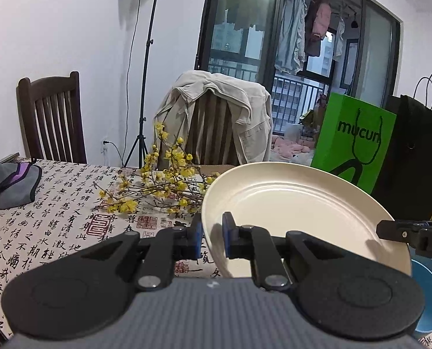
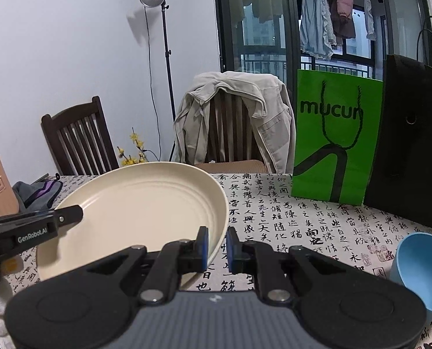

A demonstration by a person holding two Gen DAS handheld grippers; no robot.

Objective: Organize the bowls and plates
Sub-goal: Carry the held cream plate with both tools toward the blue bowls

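Above the counter [image 2: 288, 221], with its calligraphy-printed cloth, a cream plate [image 1: 297, 203] hangs tilted between two grippers. From the left wrist view, the left gripper [image 1: 212, 237] has its blue-padded fingers [image 1: 227, 237] nearly closed on the plate's left rim: one finger lies outside the rim and the other inside the dish, so the rim passes through the narrow gap. From the right wrist view, the right gripper [image 2: 217, 245] pinches the opposite edge of the same plate in the same manner, its fingers [image 2: 204, 245] almost together, one over the inner face and one outside. Each gripper shows in the other's view as a black arm reaching onto the plate's far edge. A blue bowl [image 2: 422, 273] sits on the counter just right of the right gripper. Behind the plate stand a green bag [image 2: 335, 142] and a black bag [image 2: 413, 145]; yellow flowering branches [image 1: 163, 183] lie on the cloth to its left.
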